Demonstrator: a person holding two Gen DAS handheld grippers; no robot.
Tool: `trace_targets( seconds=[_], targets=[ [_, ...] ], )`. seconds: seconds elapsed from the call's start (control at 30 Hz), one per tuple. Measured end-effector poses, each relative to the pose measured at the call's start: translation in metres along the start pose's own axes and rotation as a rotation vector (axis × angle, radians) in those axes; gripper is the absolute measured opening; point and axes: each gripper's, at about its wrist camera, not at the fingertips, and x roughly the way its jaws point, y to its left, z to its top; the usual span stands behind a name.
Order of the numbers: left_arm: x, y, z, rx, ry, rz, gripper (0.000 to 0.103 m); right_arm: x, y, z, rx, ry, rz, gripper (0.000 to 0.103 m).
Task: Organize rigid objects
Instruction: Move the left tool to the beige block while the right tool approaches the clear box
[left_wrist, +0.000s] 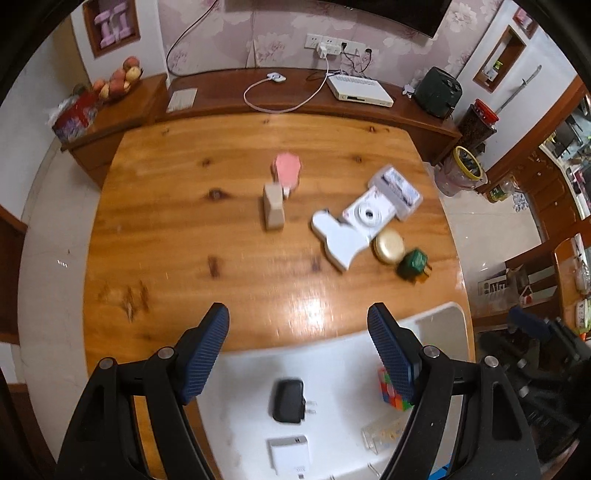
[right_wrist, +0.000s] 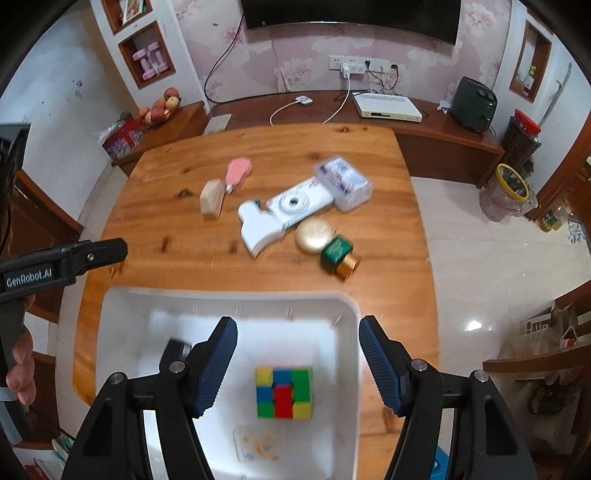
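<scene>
Both tongs, left (left_wrist: 297, 345) and right (right_wrist: 297, 360), hang apart and empty over the white plastic tray (right_wrist: 122, 332) at the wooden tabletop's (right_wrist: 155, 236) six o'clock edge. The multicoloured puzzle cube (right_wrist: 283, 392) lies inside. The green gold-capped bottle (right_wrist: 337, 255), lying at four o'clock, might roll off if nudged.

Left gripper (left_wrist: 298, 328) hangs open and empty above white tray (left_wrist: 439, 319).

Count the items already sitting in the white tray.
4: a black charger, a white adapter nearest the camera, a colour cube and a clear plastic piece beside it. The tongs may hide more.
</scene>
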Motion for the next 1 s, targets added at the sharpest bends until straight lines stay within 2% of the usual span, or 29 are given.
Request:
trace_targets(
  seconds=[0.13, 0.33, 0.57, 0.73, 1.0],
  targets=[
    [0.008, -0.005, 0.027, 0.049, 0.013, 0.032, 0.080, -0.005, -0.019, 0.040, 0.025, -0.023, -0.013, 0.069],
    [0.041, -0.011, 0.067, 0.098, 0.050, 0.062, 0.080, 0.007, -0.044, 0.106, 0.014, -0.030, -0.040, 0.069],
    [0.097, -0.003, 0.096, 0.074, 0.121, 0.082, 0.080, 0.071, -0.061, 0.166, 0.006, 0.081, -0.011, 0.069],
    [0.136, 0.012, 0.106, 0.011, 0.175, 0.092, 0.080, 0.129, -0.065, 0.187, 0.003, 0.165, -0.032, 0.069],
    [0.181, 0.031, 0.109, -0.082, 0.241, 0.081, 0.080, 0.196, -0.054, 0.196, -0.038, 0.263, -0.034, 0.069]
  ],
)
